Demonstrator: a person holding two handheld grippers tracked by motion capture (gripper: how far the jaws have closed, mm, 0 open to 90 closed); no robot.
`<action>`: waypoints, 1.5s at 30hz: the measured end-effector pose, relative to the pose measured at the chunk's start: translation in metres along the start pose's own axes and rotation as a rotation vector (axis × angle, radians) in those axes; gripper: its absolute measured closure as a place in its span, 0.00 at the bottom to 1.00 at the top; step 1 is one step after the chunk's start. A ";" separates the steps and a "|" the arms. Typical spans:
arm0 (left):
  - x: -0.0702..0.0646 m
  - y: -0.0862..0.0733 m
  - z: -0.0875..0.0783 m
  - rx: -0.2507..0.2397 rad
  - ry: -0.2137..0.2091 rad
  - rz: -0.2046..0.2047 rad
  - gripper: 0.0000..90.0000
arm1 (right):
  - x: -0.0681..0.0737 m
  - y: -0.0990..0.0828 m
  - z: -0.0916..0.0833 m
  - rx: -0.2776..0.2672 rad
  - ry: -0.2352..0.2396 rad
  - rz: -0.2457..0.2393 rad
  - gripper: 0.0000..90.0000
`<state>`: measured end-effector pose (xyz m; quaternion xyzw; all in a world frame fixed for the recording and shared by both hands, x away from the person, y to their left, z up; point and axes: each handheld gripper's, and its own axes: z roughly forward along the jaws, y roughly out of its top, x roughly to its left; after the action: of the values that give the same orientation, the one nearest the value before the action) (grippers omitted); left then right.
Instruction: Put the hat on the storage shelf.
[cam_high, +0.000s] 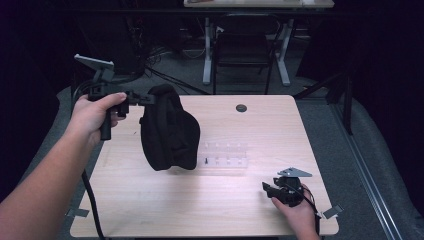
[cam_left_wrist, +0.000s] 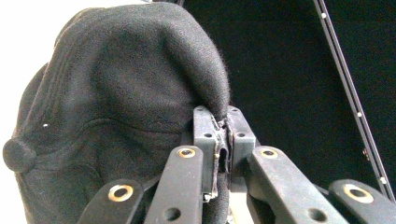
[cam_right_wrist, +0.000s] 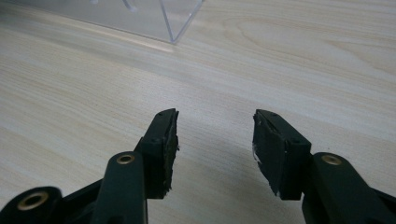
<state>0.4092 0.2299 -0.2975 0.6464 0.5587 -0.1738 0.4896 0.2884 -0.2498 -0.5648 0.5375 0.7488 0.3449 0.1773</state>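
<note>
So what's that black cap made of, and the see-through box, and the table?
The black cap looks like soft woven cloth, maybe brushed cotton: matte, fuzzy at the edges, with stitched seams and a fabric-covered button. The see-through box seems clear hard plastic, acrylic perhaps: glossy with sharp, straight edges. The table shows pale wood grain with a smooth finish; whether solid wood or laminate I cannot tell.

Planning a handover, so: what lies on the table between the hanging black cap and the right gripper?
In the high view, a clear plastic box sits between the black cap and the right gripper; otherwise bare wooden table.
</note>
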 end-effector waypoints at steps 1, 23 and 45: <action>-0.001 0.000 0.001 -0.001 -0.001 -0.003 0.95 | 0.000 0.000 0.000 -0.001 -0.003 0.001 0.55; -0.009 0.009 0.039 0.003 0.029 -0.003 0.95 | -0.001 0.001 -0.003 -0.011 0.008 0.006 0.55; -0.012 0.005 0.059 -0.002 -0.023 0.005 0.95 | 0.009 0.006 -0.003 -0.026 0.025 -0.017 0.56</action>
<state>0.4286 0.1750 -0.3128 0.6453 0.5517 -0.1794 0.4970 0.2881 -0.2415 -0.5576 0.5244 0.7510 0.3597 0.1779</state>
